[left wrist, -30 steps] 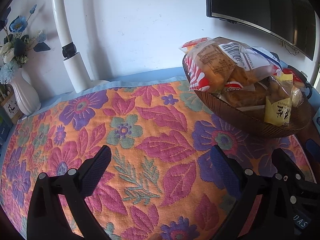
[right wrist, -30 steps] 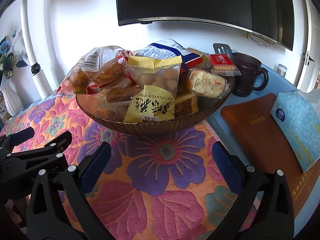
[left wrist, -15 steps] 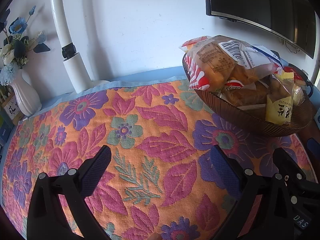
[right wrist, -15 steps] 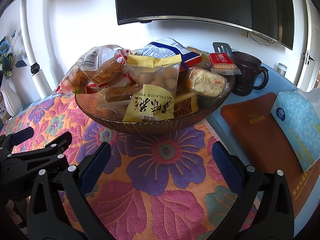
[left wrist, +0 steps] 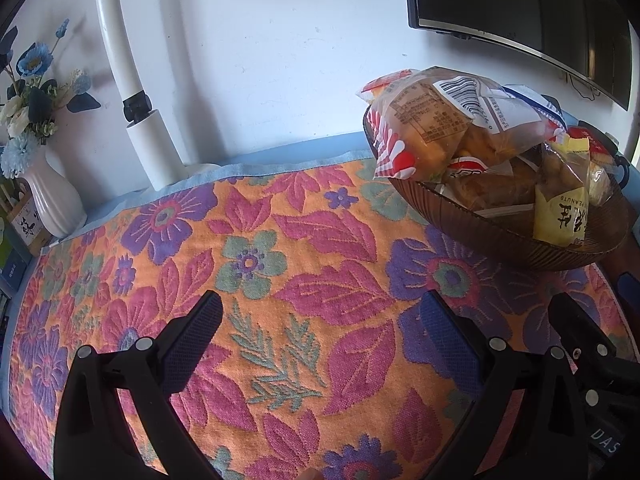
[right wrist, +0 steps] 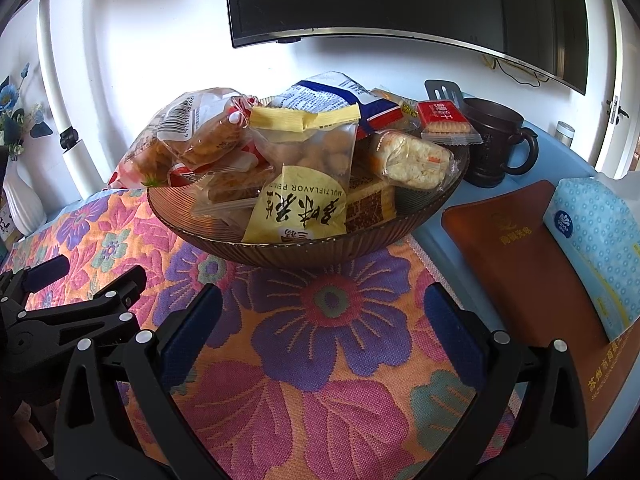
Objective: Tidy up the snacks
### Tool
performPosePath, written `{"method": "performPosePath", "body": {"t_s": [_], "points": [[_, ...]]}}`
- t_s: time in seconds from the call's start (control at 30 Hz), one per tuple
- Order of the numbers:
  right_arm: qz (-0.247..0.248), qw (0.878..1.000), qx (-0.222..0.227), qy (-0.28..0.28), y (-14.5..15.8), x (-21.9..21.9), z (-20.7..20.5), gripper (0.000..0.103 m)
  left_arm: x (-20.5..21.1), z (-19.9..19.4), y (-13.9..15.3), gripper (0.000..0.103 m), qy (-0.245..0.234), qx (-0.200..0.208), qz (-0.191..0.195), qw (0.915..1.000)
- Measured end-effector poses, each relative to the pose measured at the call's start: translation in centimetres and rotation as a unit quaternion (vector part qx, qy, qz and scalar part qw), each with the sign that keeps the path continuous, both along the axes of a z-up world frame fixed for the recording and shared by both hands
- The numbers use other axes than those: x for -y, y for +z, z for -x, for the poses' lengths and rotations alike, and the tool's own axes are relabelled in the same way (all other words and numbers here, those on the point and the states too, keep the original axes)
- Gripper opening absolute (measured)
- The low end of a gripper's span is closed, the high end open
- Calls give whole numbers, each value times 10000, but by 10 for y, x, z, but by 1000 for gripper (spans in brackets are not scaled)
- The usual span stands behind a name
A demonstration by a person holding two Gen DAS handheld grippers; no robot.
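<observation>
An orange cloth (right wrist: 320,360) patterned with pink leaves and purple flowers was seen. The ribbed bowl (right wrist: 304,254) was brown, one peanut packet (right wrist: 296,208) yellow. A white vase (left wrist: 54,196) held blue flowers (left wrist: 34,60). The tissue pack (right wrist: 600,236) was blue-dotted.

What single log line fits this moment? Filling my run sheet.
left gripper open | right gripper open | brown ribbed glass bowl full of snacks
</observation>
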State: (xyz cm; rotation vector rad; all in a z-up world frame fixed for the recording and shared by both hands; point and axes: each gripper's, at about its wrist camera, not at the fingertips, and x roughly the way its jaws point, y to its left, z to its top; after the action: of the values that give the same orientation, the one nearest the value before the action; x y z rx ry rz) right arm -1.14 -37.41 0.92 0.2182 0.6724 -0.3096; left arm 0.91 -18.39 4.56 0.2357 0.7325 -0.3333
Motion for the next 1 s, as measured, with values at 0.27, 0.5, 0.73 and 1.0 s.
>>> {"method": "performPosePath", "body": {"t_s": [0.27, 0.5, 0.73, 1.0], "points": [[-20, 10000, -21, 2, 0, 0, -1, 100, 2, -3, -2, 98, -47, -61, -54, 10000], [-24, 10000, -28, 5, 0, 0, -1, 100, 2, -3, -3, 98, -46, -60, -60, 10000], [-27, 10000, -27, 8, 0, 0, -1, 100, 2, -3, -3, 98, -43, -63, -61, 10000], [-25, 10000, -36, 7, 0, -1, -2, 100, 2, -3, -3, 98, -56, -64, -59, 9999]]}}
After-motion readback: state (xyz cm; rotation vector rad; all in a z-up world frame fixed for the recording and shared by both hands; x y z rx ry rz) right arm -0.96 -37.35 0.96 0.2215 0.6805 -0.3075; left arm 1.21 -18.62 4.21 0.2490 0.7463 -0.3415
